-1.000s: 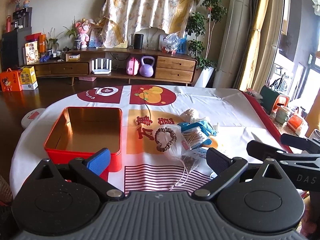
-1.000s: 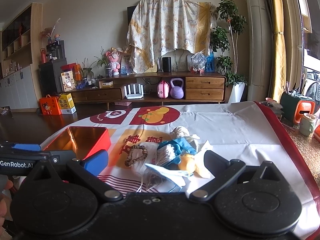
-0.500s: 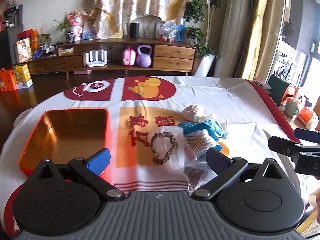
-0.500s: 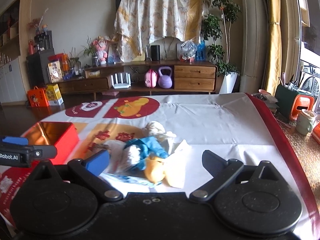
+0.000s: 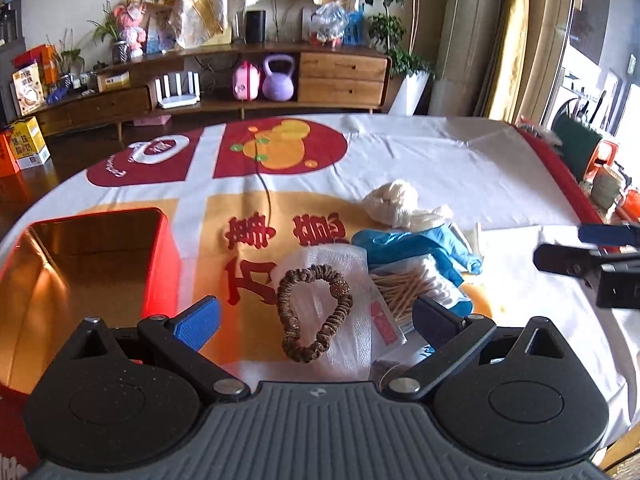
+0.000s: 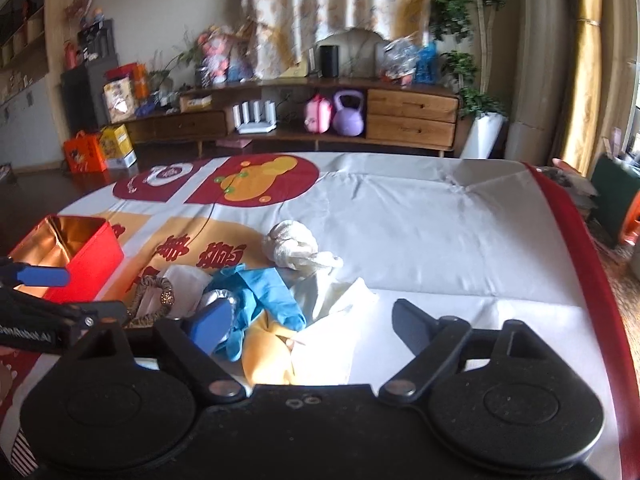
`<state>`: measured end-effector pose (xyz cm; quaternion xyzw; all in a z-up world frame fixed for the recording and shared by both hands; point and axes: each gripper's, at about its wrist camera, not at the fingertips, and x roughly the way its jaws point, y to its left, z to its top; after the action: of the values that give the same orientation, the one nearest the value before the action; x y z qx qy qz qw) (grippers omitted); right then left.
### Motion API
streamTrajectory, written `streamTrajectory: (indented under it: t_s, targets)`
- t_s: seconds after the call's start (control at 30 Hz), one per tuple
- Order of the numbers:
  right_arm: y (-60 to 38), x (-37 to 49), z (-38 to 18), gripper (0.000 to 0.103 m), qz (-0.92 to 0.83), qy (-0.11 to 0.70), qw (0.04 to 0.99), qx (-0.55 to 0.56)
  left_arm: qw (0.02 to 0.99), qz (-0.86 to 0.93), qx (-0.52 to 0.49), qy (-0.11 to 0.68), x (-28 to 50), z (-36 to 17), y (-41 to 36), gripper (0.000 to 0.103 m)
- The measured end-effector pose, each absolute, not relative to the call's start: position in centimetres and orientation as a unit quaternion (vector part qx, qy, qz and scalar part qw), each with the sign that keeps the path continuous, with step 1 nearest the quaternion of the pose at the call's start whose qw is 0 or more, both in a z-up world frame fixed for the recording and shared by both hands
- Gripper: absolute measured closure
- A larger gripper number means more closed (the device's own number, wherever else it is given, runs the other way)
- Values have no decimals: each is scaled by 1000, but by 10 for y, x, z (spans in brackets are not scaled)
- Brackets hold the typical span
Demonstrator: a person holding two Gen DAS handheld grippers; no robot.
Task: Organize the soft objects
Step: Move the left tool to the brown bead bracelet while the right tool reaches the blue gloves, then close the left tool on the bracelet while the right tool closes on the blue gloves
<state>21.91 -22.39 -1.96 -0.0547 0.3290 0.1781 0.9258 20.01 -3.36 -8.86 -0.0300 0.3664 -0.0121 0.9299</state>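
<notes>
I find both tongs spread wide and carrying nothing. My left tongs (image 5: 316,322) hover over the brown scrunchie (image 5: 314,312), which lies on a clear mesh bag (image 5: 352,280) on the bench (image 5: 420,160). Beside it sit a pack of cotton swabs (image 5: 408,284), a blue glove (image 5: 424,246) and a white cloth bundle (image 5: 396,204), all crowded in one heap. The red tin (image 5: 160,264) stands open to the left, apart from the heap. My right tongs (image 6: 312,320) hang above a yellow cloth (image 6: 268,356) and a cream cloth (image 6: 336,320), with the blue glove (image 6: 264,300) touching the left pad.
</notes>
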Motion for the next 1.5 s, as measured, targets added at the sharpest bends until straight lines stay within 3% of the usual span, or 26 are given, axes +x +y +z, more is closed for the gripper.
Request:
streamTrajectory:
  t_s: [0.4,0.6,0.7,1.0,1.17,1.37,1.5]
  targets:
    - [-204,262,-43,36,214,364,904,-67,923,-7,-18,384,229,-115,-34,2]
    - [-196,276,-50,44,220,376,899,-54,918,-11,-13,397,234,-127,-36,12]
    - [-189,279,-54,50,229,381,894,-53,915,-9,-21,403,236,-130,-33,23]
    - [-179,286,-61,75,240,391,887,-50,913,-22,-26,407,236,-135,-33,41]
    - [-178,282,-56,93,246,383,889,-49,913,-29,-25,407,235,-135,-32,66]
    - [-180,277,-50,103,241,374,894,-45,914,-26,-31,403,231,-131,-27,73]
    - [-183,271,-41,103,239,359,901,-41,916,-26,-38,399,226,-124,-22,86]
